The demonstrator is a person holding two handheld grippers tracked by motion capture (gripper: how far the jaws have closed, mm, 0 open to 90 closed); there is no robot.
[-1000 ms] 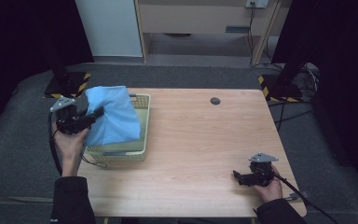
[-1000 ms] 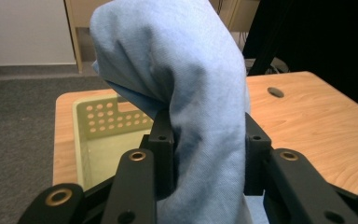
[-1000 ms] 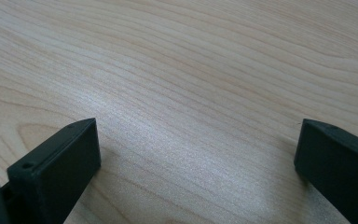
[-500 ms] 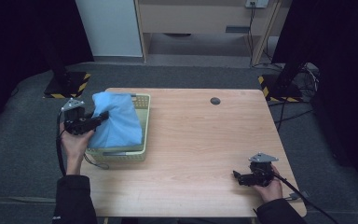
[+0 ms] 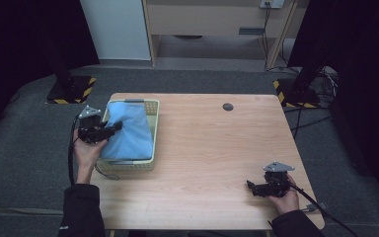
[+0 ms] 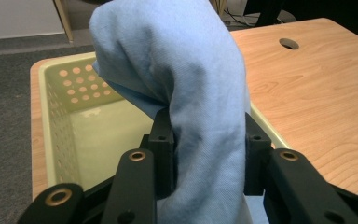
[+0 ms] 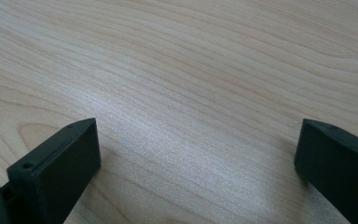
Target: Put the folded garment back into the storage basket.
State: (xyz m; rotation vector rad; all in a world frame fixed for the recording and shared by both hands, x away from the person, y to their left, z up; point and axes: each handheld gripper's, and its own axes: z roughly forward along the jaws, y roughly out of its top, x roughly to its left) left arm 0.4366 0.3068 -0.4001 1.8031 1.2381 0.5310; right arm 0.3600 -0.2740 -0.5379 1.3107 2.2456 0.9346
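A light blue cloth (image 5: 128, 131) drapes into a pale yellow-green perforated basket (image 5: 152, 116) at the table's left edge. My left gripper (image 5: 113, 128) is shut on the cloth at the basket's left side. In the left gripper view the cloth (image 6: 191, 93) bulges up between the two black fingers (image 6: 161, 144), with the basket (image 6: 65, 93) below and behind. My right gripper (image 5: 250, 186) lies low near the table's front right corner. In the right gripper view its jaws stand wide apart, the gripper (image 7: 196, 149) open over bare wood.
The wooden table (image 5: 217, 148) has a round cable hole (image 5: 228, 106) at the back. A cable (image 5: 106, 172) trails by the basket's front left corner. Black stands with striped bases (image 5: 71, 89) sit on the floor beyond the table.
My left gripper has come down and back toward the basket's left side with the cloth, which now lies lower in the basket. The right gripper has stayed put.
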